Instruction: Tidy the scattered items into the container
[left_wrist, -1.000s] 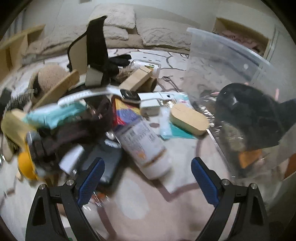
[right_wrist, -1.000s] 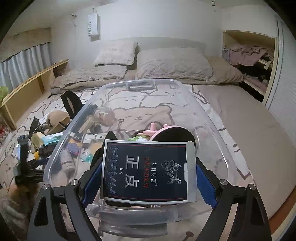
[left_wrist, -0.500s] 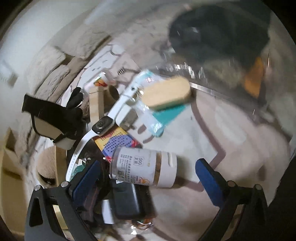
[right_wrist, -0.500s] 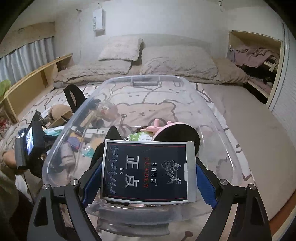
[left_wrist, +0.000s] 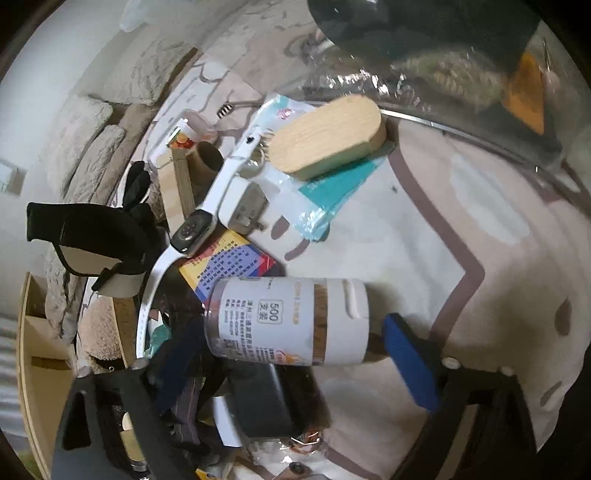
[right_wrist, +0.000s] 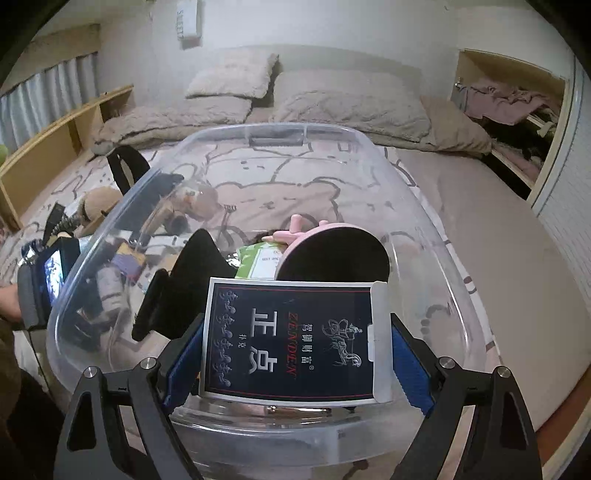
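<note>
The white jar (left_wrist: 288, 321) lies on its side on the bed (left_wrist: 424, 236), its long axis running straight across between the left gripper (left_wrist: 291, 354)'s jaws, cap toward the right jaw. Those jaws are closing around it; the right pad stands just off the cap, and the left pad is hidden in dark clutter, so contact there is unclear. Open bedcover stretches beyond the right jaw. Just ahead of the jaws lie a white watch (left_wrist: 192, 229), a charger (left_wrist: 242, 206) and a wooden brush (left_wrist: 328, 136).

The right gripper (right_wrist: 295, 350) has its jaws clenched on a dark card box (right_wrist: 291, 339), held flat over the near rim of the clear container (right_wrist: 436, 258). A round black-and-pink item (right_wrist: 332, 258) lies inside, ahead of the jaws.
</note>
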